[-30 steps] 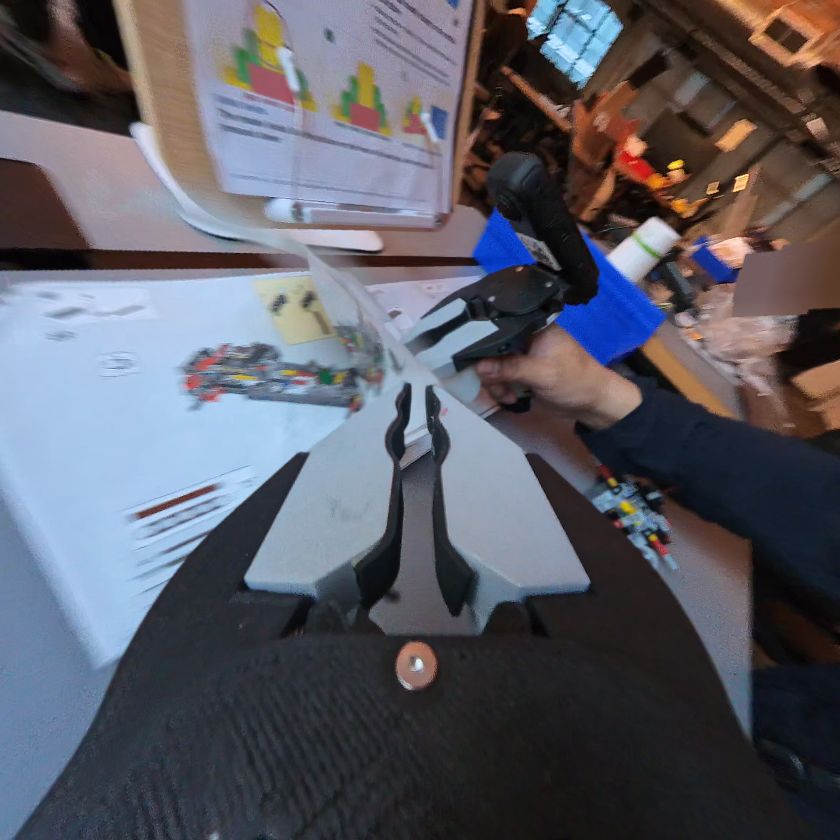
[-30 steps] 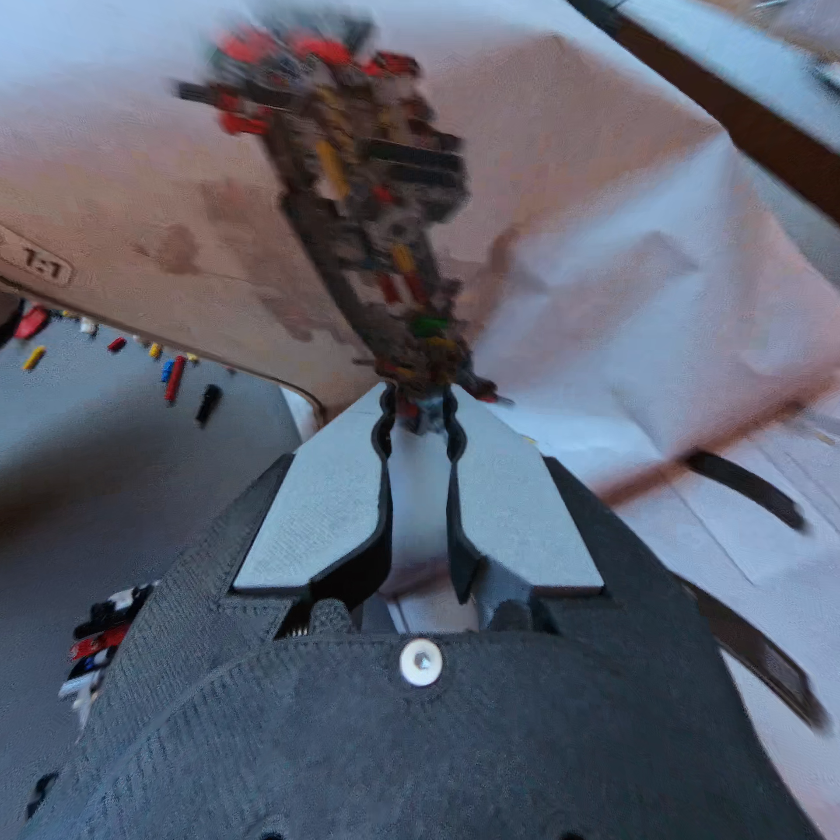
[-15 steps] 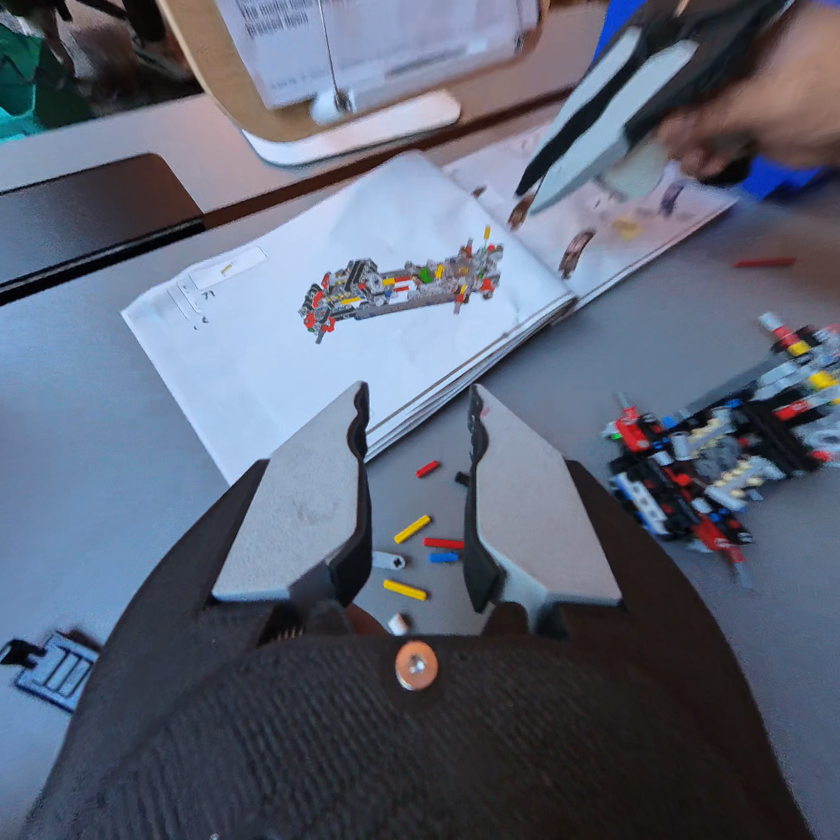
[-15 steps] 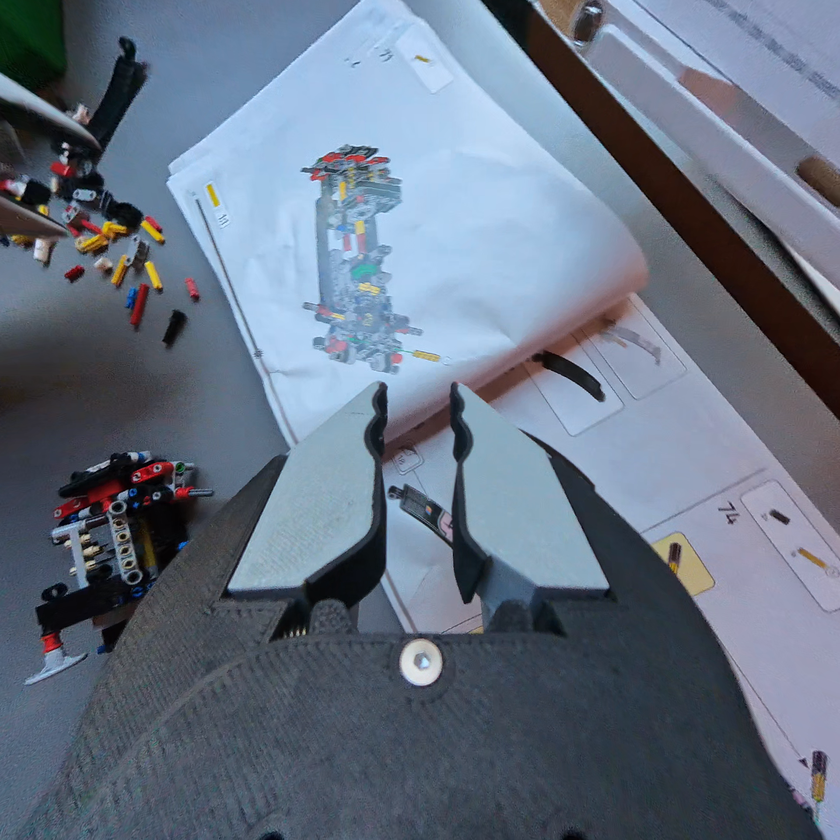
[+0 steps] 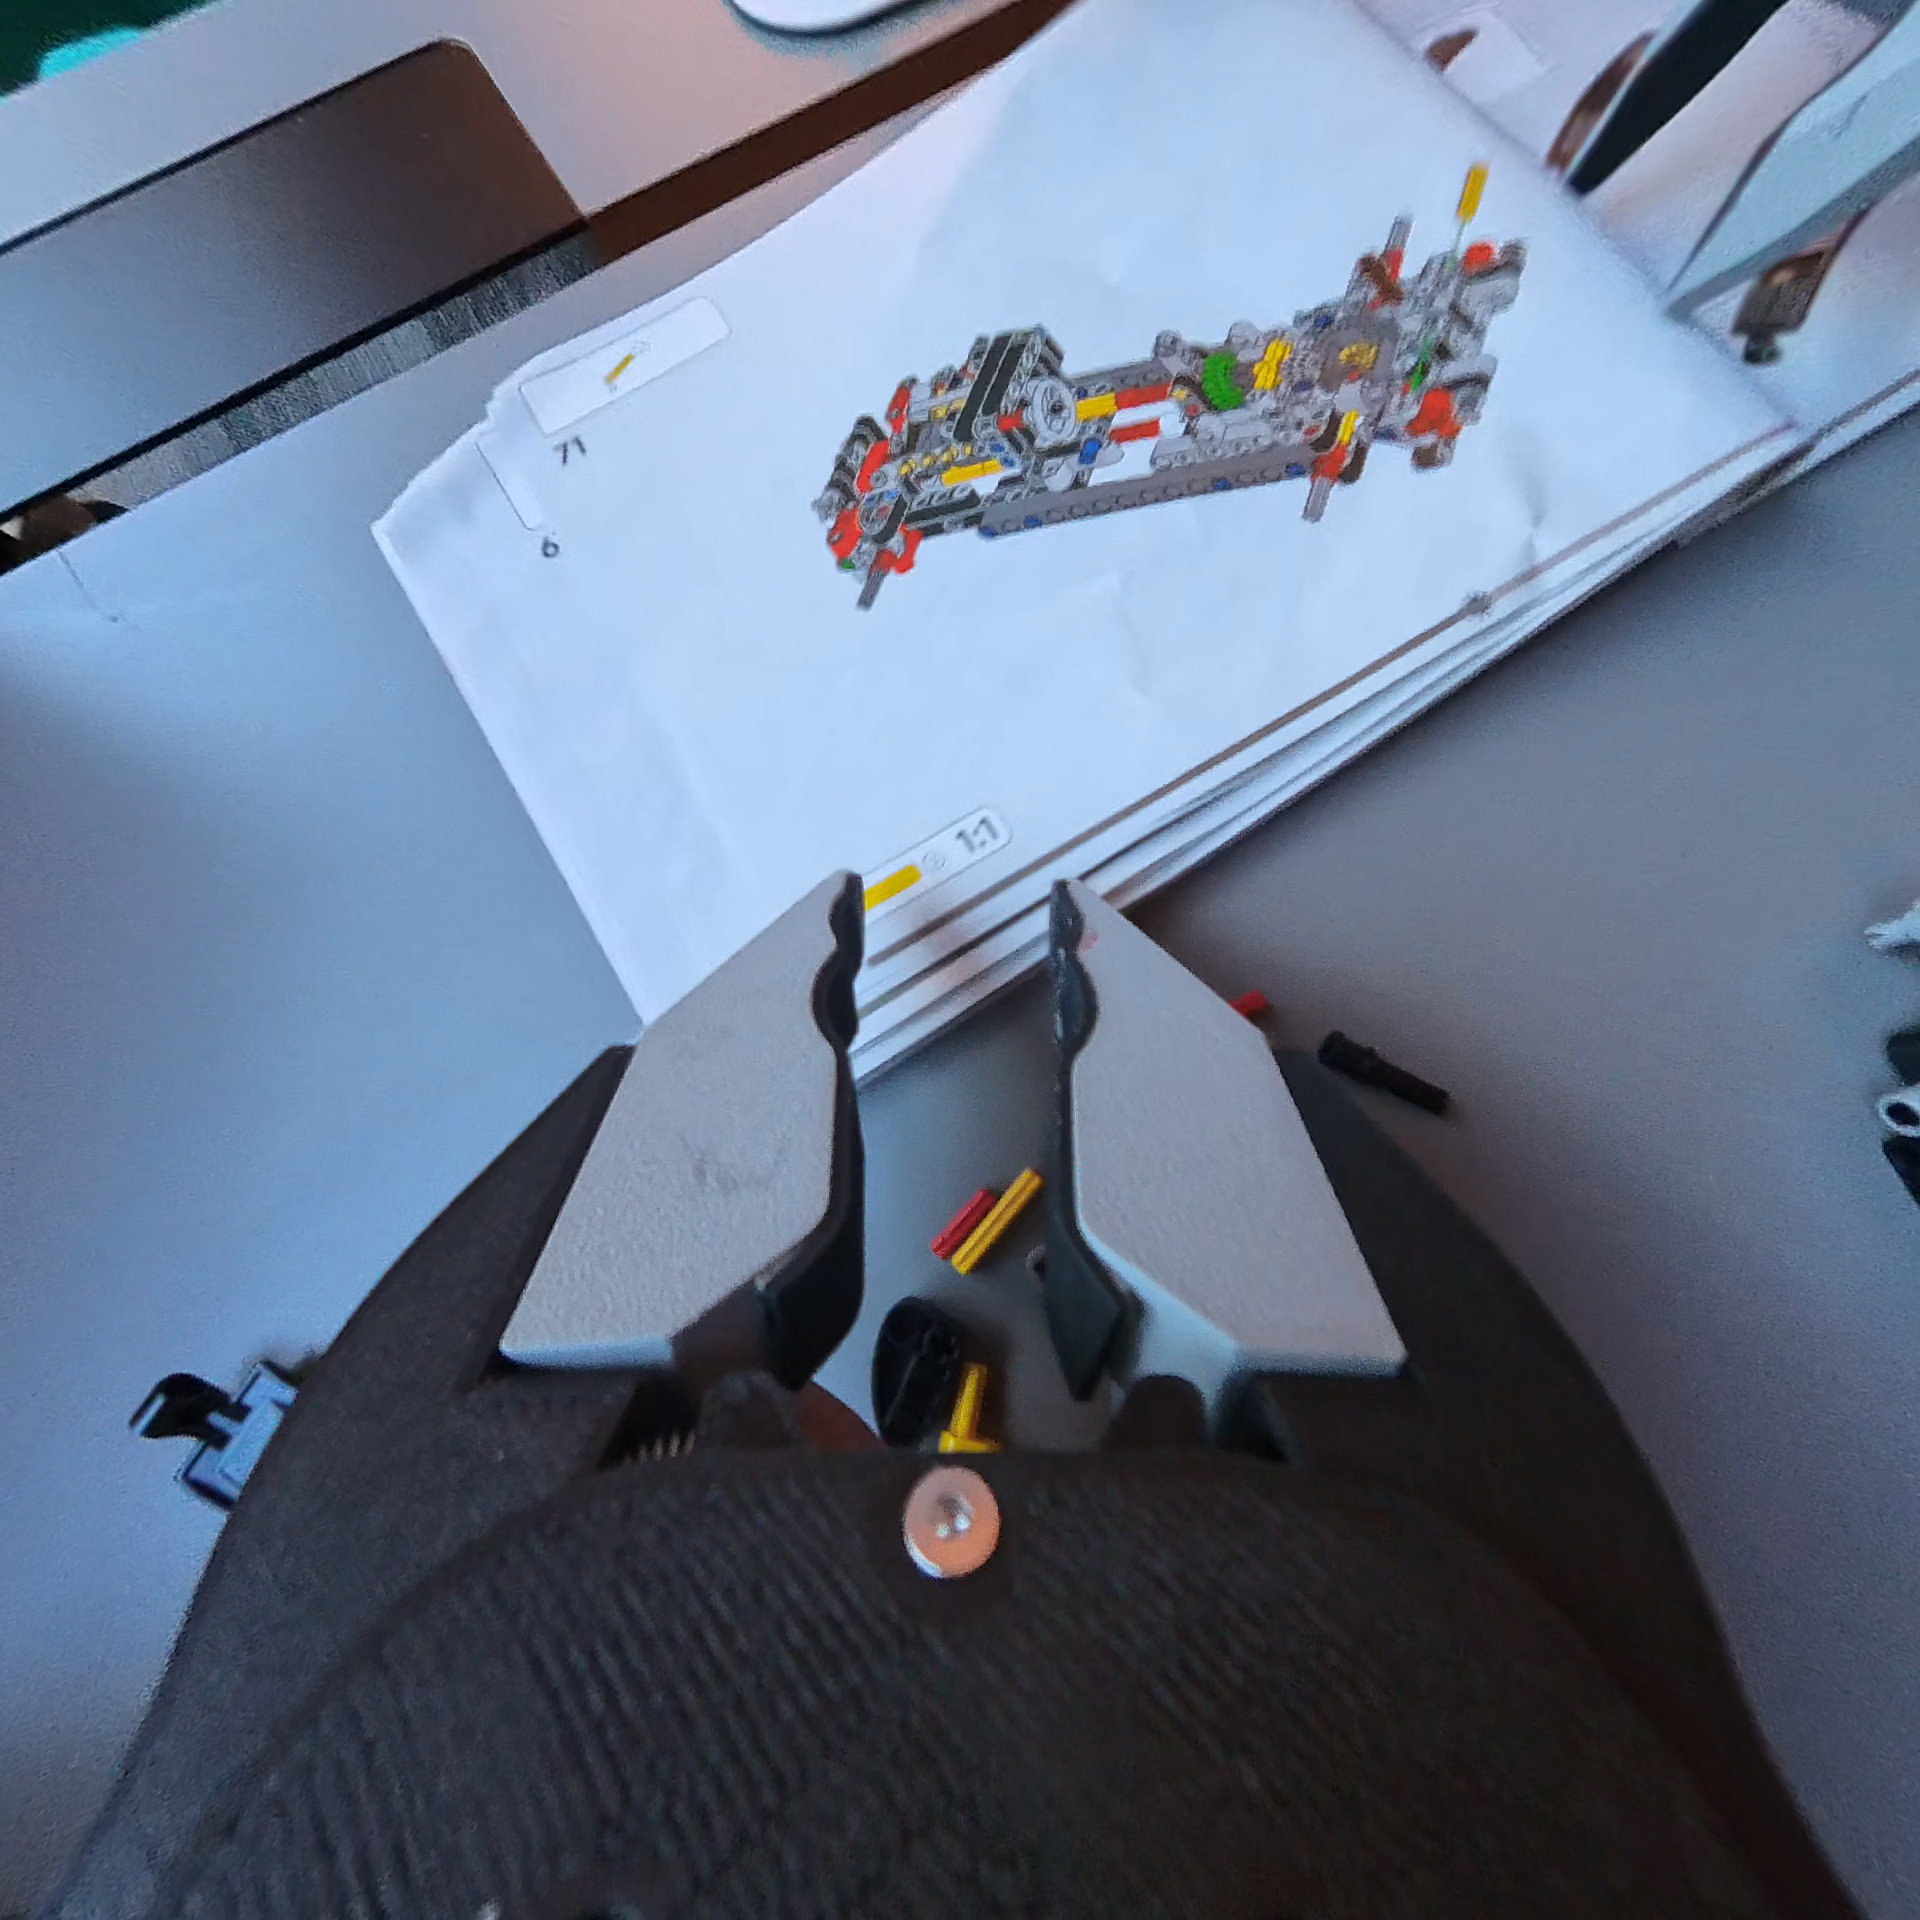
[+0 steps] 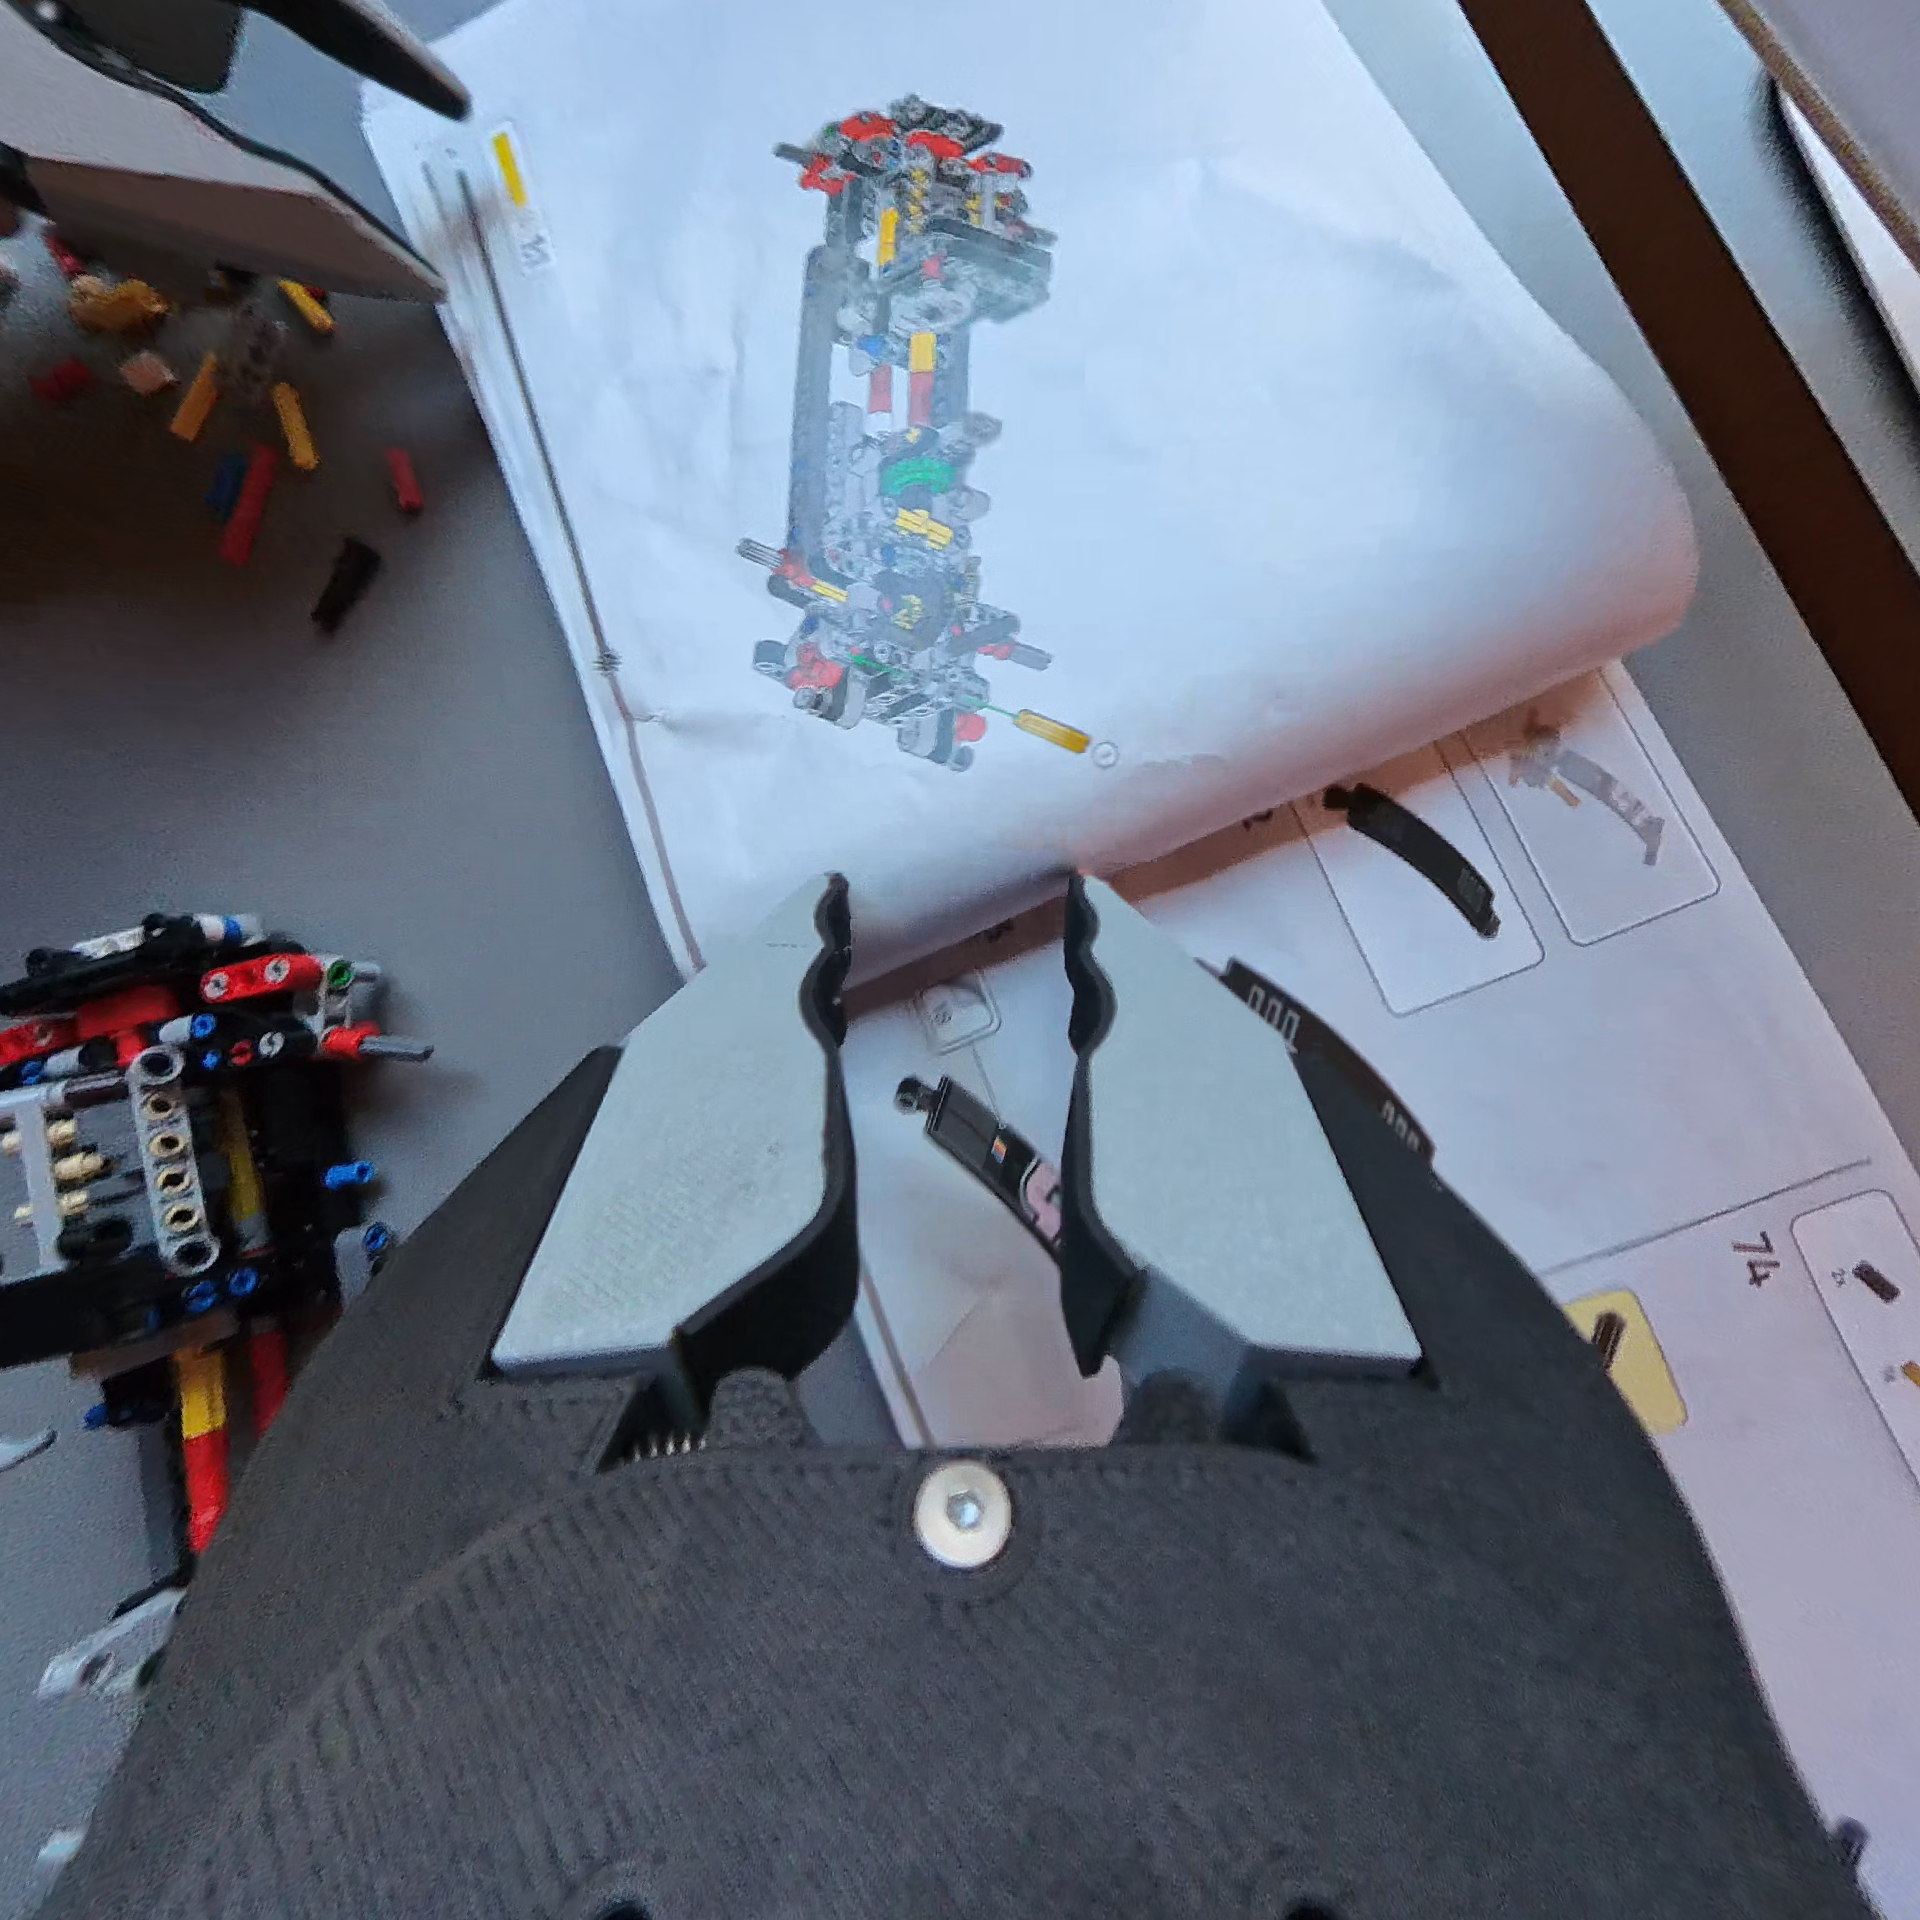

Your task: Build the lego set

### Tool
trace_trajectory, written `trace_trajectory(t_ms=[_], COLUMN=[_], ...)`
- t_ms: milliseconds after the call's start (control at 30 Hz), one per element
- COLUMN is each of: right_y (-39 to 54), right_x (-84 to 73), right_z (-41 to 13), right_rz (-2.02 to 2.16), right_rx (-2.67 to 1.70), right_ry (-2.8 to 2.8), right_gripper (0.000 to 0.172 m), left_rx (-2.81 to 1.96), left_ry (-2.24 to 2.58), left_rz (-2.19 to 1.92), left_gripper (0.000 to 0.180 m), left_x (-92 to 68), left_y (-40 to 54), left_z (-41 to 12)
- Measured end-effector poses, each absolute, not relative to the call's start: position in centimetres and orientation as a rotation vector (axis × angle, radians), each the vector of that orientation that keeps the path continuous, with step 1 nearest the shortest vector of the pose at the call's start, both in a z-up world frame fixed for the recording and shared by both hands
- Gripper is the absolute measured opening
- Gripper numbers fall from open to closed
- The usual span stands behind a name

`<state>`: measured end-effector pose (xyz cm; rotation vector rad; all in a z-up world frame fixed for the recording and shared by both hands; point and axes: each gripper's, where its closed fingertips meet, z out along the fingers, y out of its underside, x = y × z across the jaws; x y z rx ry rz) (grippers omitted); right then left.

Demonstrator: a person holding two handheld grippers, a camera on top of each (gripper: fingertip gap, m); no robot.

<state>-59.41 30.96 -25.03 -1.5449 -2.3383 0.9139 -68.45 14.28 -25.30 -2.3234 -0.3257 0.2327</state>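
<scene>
The left gripper (image 5: 956, 914) hangs over the near edge of an open booklet (image 5: 935, 665) on a grey table (image 5: 208, 831). Its fingers stand apart with nothing between them; only the booklet's stacked page edges show in the gap. Below them on the table lie a red pin (image 5: 963, 1223) and a yellow pin (image 5: 995, 1221) side by side, with a black part (image 5: 914, 1371) and a yellow peg (image 5: 968, 1413) nearer the gripper's body. A black pin (image 5: 1382, 1072) lies to the right, and a blue and black part (image 5: 223, 1429) to the left. The open page bears a coloured drawing of a long brick chassis (image 5: 1164, 405).

The right gripper (image 6: 956, 914) hovers over the booklet's right side, where a curled page (image 6: 1351, 520) arches above the flat page (image 6: 1558, 1143) under it. Its fingers are also apart and hold nothing; they sit just near the curled page's lower edge. To the left, on the table, rests a partly built brick model (image 6: 166, 1143) in black, red and grey. Farther off to the left lie loose pins (image 6: 249, 426) in red, yellow and black, with the left gripper above them at the far left corner. A brown strip (image 6: 1714, 343) runs along the table's far right.
</scene>
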Motion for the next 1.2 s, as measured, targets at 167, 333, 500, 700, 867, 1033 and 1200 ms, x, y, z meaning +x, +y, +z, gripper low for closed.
trace_trajectory(t_ms=[167,333,500,700,867,1033,1200], right_y=[32.7,36.1,38.1,40.3,41.1,42.0,44.0], right_x=[-55.6,-48.8,-42.7,-39.5,-39.5,-39.5,-38.7], right_z=[-21.8,-19.5,-19.9,-19.6,-19.4,-19.9,-19.5], right_rz=[1.091,1.213,1.223,1.090,1.077,1.019,0.926], right_rx=[-1.543,-1.566,-1.510,-1.328,-1.311,-1.321,-1.362], right_ry=[-2.147,-1.874,-1.655,-1.470,-1.423,-1.407,-1.302], right_gripper=[0.040,0.038,0.033,0.020,0.023,0.025,0.026], left_rx=[-2.355,-2.335,-2.296,-2.247,-2.215,-2.212,-2.212], left_ry=[-0.318,-0.318,-0.309,-0.330,-0.334,-0.287,-0.222], left_rz=[0.275,0.303,0.347,0.399,0.405,0.431,0.507], left_gripper=[0.030,0.031,0.032,0.036,0.036,0.037,0.038], left_x=[-68.4,-68.5,-68.4,-68.3,-67.3,-66.5,-66.4], left_y=[13.6,13.5,13.8,14.6,15.6,16.2,16.0], left_z=[-25.9,-25.3,-24.4,-23.6,-23.2,-23.4,-23.4])
